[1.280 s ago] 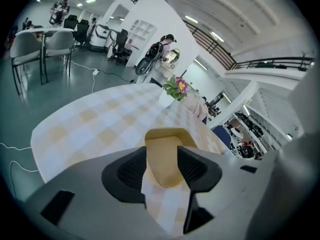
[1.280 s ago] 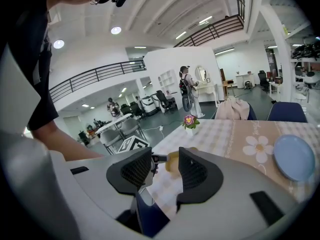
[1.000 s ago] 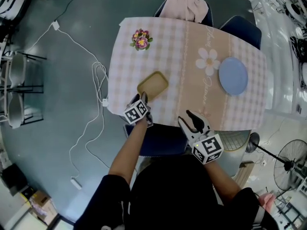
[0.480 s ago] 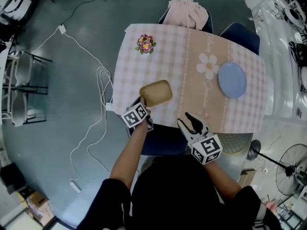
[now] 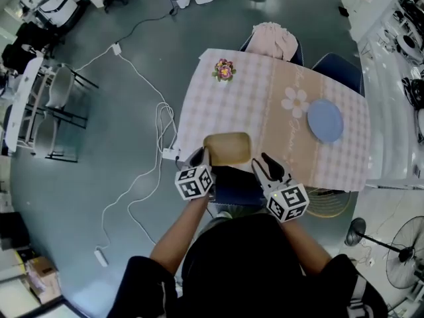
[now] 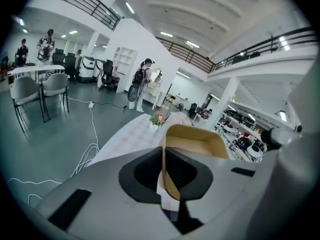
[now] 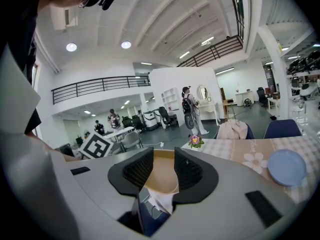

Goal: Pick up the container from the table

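Note:
The container is a shallow tan tray with rounded corners. It hangs over the table's near edge. My left gripper is shut on its left wall. In the left gripper view the thin tan wall of the container runs edge-on between the pads of the left gripper. My right gripper is just off the tray's right end, its jaws closing but still apart. In the right gripper view the container shows through the gap of the right gripper, and the pads do not press on it.
The table has a pink checked cloth with a blue plate at the right and a small flower pot at the far left corner. Chairs stand behind it, one draped in pink cloth. A blue chair seat lies below the grippers. White cable trails on the floor.
The container has left the table and come up towards me in the left gripper. The right gripper has risen and moved in beside its right end.

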A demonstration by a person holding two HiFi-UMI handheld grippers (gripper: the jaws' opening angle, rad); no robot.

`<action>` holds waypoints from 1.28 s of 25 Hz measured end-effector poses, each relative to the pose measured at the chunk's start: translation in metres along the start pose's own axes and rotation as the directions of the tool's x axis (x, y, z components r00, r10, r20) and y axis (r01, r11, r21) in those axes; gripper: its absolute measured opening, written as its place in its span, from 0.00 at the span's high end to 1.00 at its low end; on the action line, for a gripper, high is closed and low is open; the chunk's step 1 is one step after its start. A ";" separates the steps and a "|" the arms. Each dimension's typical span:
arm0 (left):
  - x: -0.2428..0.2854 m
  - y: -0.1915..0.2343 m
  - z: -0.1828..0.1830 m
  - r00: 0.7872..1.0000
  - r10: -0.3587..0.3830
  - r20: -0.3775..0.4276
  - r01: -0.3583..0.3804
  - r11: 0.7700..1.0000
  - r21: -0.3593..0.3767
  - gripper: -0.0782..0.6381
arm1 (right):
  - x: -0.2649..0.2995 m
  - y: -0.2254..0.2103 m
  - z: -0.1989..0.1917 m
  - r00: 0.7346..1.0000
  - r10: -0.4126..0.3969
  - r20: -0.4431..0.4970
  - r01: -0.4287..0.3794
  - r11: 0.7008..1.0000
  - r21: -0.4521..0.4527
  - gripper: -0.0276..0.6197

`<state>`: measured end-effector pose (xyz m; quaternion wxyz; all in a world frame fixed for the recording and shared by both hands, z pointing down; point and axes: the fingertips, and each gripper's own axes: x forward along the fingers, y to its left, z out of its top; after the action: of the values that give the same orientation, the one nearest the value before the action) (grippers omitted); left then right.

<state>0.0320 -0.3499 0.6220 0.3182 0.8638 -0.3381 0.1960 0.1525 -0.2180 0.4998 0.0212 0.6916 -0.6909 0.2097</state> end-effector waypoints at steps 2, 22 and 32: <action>-0.034 -0.008 0.002 0.999 -0.007 0.046 0.008 1.000 -0.014 0.87 | -0.013 0.012 0.005 1.000 0.007 0.028 -0.006 1.000 -0.011 0.79; -0.262 -0.019 -0.008 0.928 0.019 0.372 -0.048 0.996 0.069 0.86 | -0.108 0.108 -0.016 0.995 0.011 0.103 0.006 0.987 -0.159 0.96; -0.299 -0.015 -0.020 0.913 0.028 0.408 -0.048 0.998 0.040 0.86 | -0.129 0.126 -0.026 0.996 0.009 0.093 0.009 0.982 -0.186 0.96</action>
<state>-0.1680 -0.1901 0.4647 0.2155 0.8865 -0.4085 0.0265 0.0297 -0.0928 0.4492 0.0536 0.6957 -0.7076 0.1115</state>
